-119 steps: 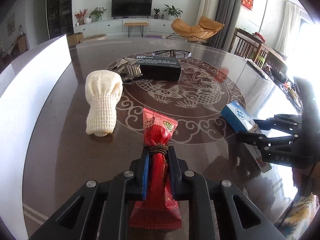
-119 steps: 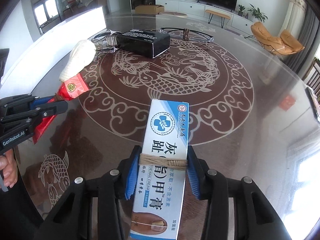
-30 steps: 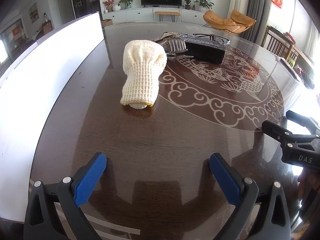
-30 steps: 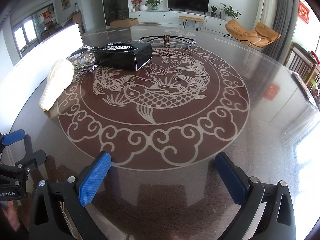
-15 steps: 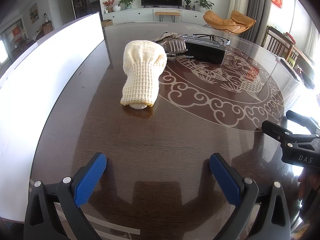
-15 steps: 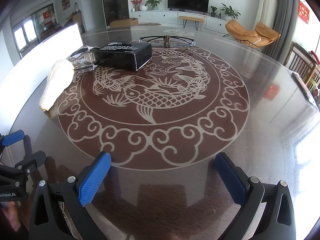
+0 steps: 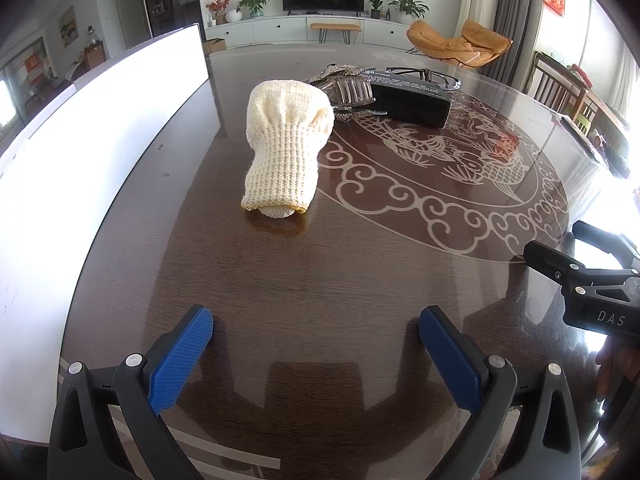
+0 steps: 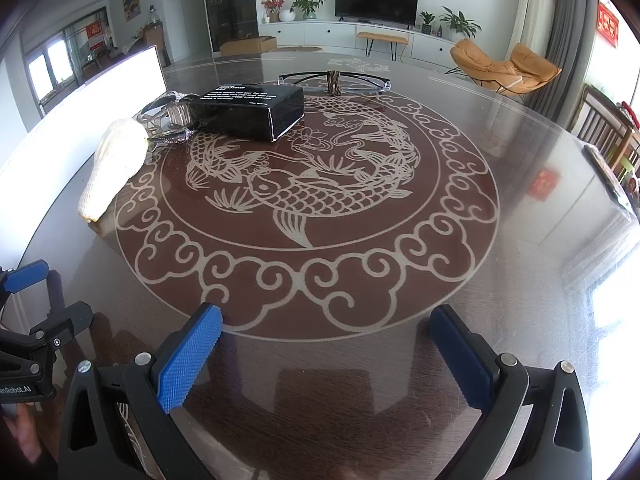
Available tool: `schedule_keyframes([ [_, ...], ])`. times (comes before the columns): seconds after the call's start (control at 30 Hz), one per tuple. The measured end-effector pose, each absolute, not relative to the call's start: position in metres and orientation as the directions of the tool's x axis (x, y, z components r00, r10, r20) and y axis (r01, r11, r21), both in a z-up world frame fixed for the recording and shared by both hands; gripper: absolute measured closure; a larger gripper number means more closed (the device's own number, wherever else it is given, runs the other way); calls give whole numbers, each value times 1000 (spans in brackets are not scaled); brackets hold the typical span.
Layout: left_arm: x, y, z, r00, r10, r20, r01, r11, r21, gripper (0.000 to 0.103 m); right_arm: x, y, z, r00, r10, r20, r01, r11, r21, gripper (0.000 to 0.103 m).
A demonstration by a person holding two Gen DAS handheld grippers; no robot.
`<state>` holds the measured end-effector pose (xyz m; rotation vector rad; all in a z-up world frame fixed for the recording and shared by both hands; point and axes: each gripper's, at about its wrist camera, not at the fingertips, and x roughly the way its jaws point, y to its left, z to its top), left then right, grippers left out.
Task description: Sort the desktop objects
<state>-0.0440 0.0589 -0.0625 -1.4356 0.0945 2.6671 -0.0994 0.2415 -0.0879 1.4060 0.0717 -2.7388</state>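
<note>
A cream knitted sock (image 7: 286, 144) lies on the dark round table (image 7: 320, 272), ahead of my left gripper (image 7: 316, 340), which is open and empty near the front edge. The sock also shows at the left in the right wrist view (image 8: 114, 168). Behind it lie a clear hair clip (image 7: 348, 90), a black box (image 7: 408, 102) and a pair of glasses (image 7: 424, 76). My right gripper (image 8: 326, 340) is open and empty over the table's front part, with the black box (image 8: 248, 114), hair clip (image 8: 168, 118) and glasses (image 8: 334, 80) far ahead.
A white board (image 7: 92, 152) stands along the table's left edge. The right gripper's body (image 7: 592, 280) shows at the right of the left wrist view; the left gripper's body (image 8: 28, 336) shows at the left of the right wrist view. Chairs (image 8: 604, 132) stand at the right.
Four seconds ago my left gripper held a red snack packet and my right held a blue-and-white box; both are open and empty now. Nothing has moved over the last second.
</note>
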Motion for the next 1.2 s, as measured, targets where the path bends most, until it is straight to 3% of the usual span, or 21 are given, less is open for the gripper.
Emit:
schedule_keyframes([
  [0.83,-46,52,-64,-524,63,-849,-109,-994,-6,0,-100,241,-88,-581,-34,-813,76,-997,-13,0],
  [1.07,-56,14,-55,-536,194,-822,-32,-977,-210,0,-100,241,-88,-581,-34,-813,76,-997,-13,0],
  [1.2,-88,12,-41,-567,213,-796,-73,-975,-209,0,-100,241,-88,-581,-34,-813,76,-997,-13,0],
])
